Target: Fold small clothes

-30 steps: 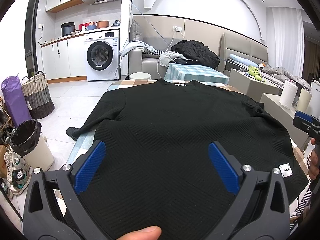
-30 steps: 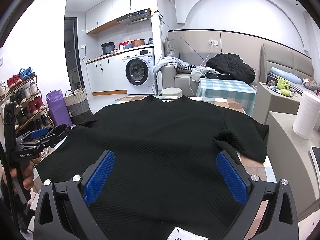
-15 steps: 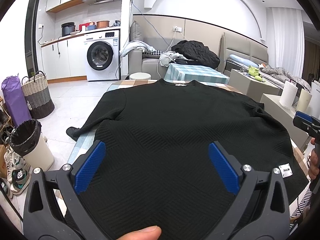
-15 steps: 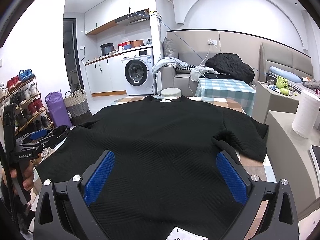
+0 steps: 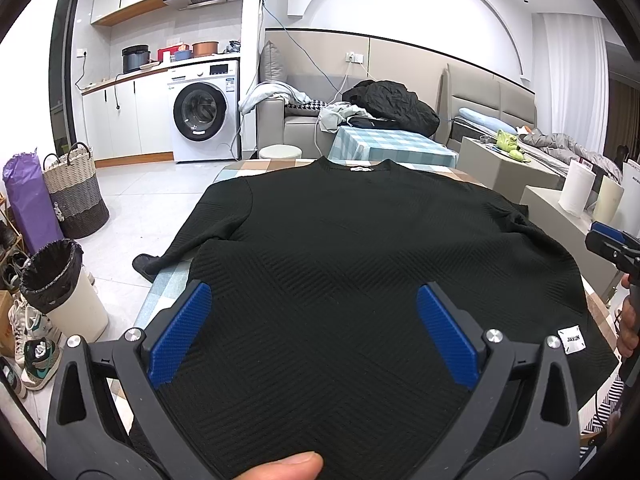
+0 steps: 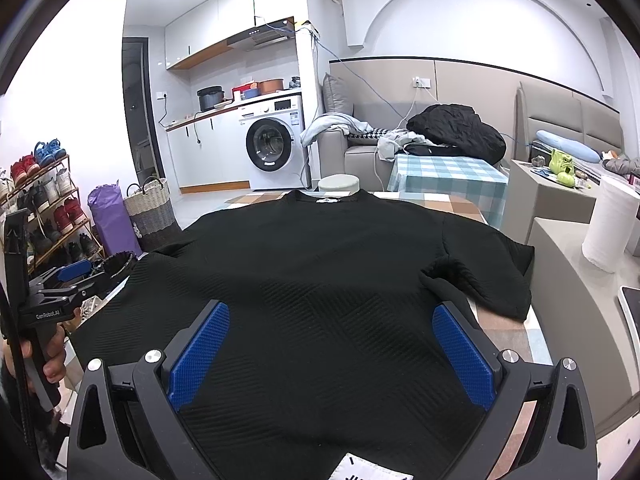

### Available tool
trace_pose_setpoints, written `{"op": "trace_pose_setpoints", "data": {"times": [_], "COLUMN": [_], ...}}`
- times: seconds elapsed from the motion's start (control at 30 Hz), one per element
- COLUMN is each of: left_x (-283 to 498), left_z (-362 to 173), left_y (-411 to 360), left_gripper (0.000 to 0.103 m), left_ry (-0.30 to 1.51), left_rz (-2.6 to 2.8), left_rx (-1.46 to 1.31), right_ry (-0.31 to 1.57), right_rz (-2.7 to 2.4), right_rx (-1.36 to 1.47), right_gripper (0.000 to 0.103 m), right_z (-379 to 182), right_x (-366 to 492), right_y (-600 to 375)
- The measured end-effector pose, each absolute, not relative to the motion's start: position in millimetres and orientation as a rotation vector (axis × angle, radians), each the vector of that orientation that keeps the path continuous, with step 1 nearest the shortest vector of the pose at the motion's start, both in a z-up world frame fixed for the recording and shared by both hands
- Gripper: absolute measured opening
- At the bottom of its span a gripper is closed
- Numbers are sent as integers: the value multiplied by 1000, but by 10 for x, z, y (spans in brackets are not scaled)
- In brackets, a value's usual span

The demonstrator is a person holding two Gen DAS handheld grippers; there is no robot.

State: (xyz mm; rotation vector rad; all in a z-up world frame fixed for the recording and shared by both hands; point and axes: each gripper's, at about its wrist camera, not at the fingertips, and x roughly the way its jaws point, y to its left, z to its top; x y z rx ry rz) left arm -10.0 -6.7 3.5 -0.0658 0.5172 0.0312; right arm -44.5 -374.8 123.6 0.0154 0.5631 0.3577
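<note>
Both tongs, left (image 5: 312, 334) and right (image 6: 330, 354), stand apart above the black sweater (image 5: 360, 280); its sleeve (image 5: 180, 240) at 9 o'clock hangs off the worktop (image 5: 168, 288) and may drag the sweater.

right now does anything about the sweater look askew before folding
Yes. The black sweater lies mostly flat, but its right sleeve is bunched and doubled over on the table, while the left sleeve hangs off the table edge.
</note>
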Motion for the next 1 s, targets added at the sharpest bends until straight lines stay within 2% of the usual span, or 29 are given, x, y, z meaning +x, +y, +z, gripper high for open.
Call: {"op": "trace_pose_setpoints", "data": {"times": [1.0], "left_x": [-74], "left_z": [24], "left_y": [-33], "left_gripper": [102], "left_ry": [516], "left_rz": [27], "left_rx": [-67], "right_ry": [557], "right_rz": [296], "right_rx": [84], "right_gripper": [103], "right_z": [1269], "right_x": [-411], "right_y": [-3952]}}
